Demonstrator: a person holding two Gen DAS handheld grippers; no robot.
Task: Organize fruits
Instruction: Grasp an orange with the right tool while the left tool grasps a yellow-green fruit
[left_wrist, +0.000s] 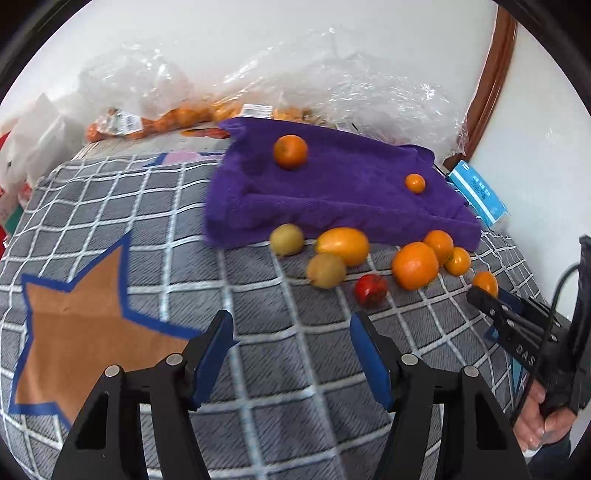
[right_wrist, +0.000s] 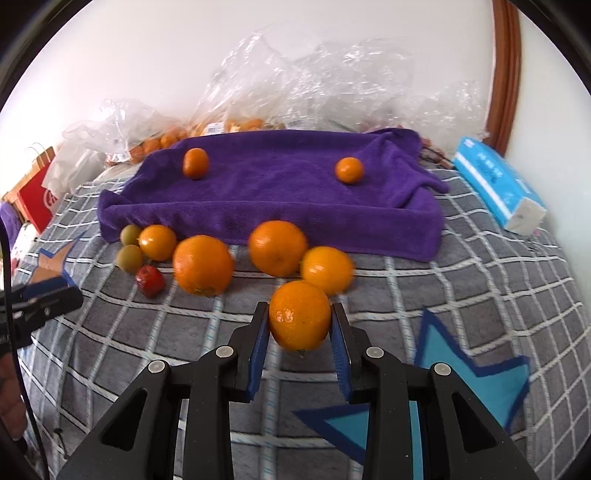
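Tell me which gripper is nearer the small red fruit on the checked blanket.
Left. The left gripper, open and empty, points at the small red fruit just ahead. The right gripper sits farther right, shut on a round orange.

Few markings can be read. In the left wrist view, the black body of the right gripper (left_wrist: 493, 301) carries pale raised letters reading "DAS", cut off past that. In the right wrist view, a red paper bag (right_wrist: 37, 192), left of the purple towel (right_wrist: 273, 195), shows white lettering that begins with "C"; the rest is cut off. The blue tissue pack (right_wrist: 495, 184) right of the towel bears print too small to read. The barcode stickers (left_wrist: 255, 109) on the plastic bags behind the towel are illegible.
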